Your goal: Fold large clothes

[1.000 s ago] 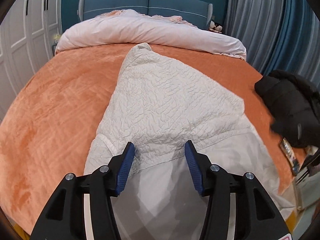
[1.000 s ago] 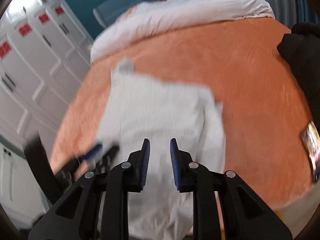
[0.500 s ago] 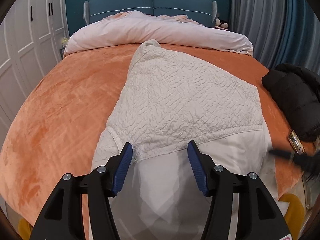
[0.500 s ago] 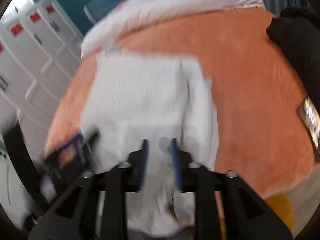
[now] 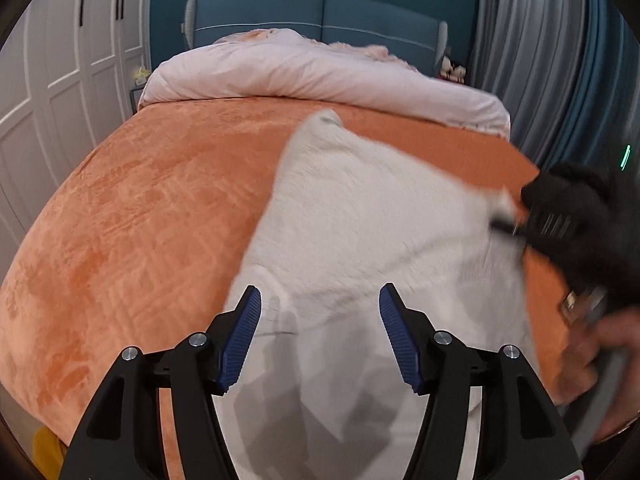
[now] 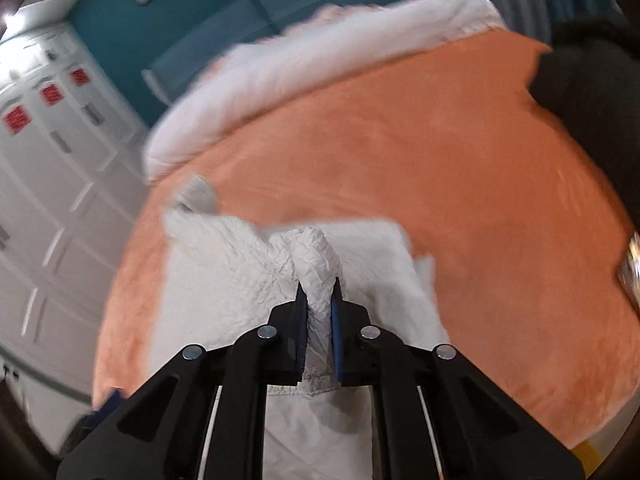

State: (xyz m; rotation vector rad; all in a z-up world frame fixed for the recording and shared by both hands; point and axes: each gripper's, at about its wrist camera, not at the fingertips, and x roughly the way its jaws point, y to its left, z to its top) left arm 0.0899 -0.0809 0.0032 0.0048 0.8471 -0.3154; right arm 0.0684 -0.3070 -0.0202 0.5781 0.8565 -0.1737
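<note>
A large white quilted garment [image 5: 360,216] lies on the orange bed cover [image 5: 140,220], its smooth lining at the near end. My left gripper [image 5: 320,304] is open and empty just above the garment's near part. My right gripper [image 6: 318,292] is shut on a bunched fold of the white garment [image 6: 316,256] and holds it raised above the rest of the cloth. In the left wrist view the right gripper [image 5: 560,220] shows blurred at the garment's right edge.
A black jacket [image 6: 588,92] lies on the bed's right side. A pale pink duvet [image 5: 320,76] is heaped at the headboard. White wardrobe doors [image 5: 52,80] stand on the left, grey curtains [image 5: 532,48] on the right. A small flat packet [image 6: 632,268] lies near the right edge.
My right gripper has closed on a fold of the white garment and lifted it. My left gripper has shifted left and stays open.
</note>
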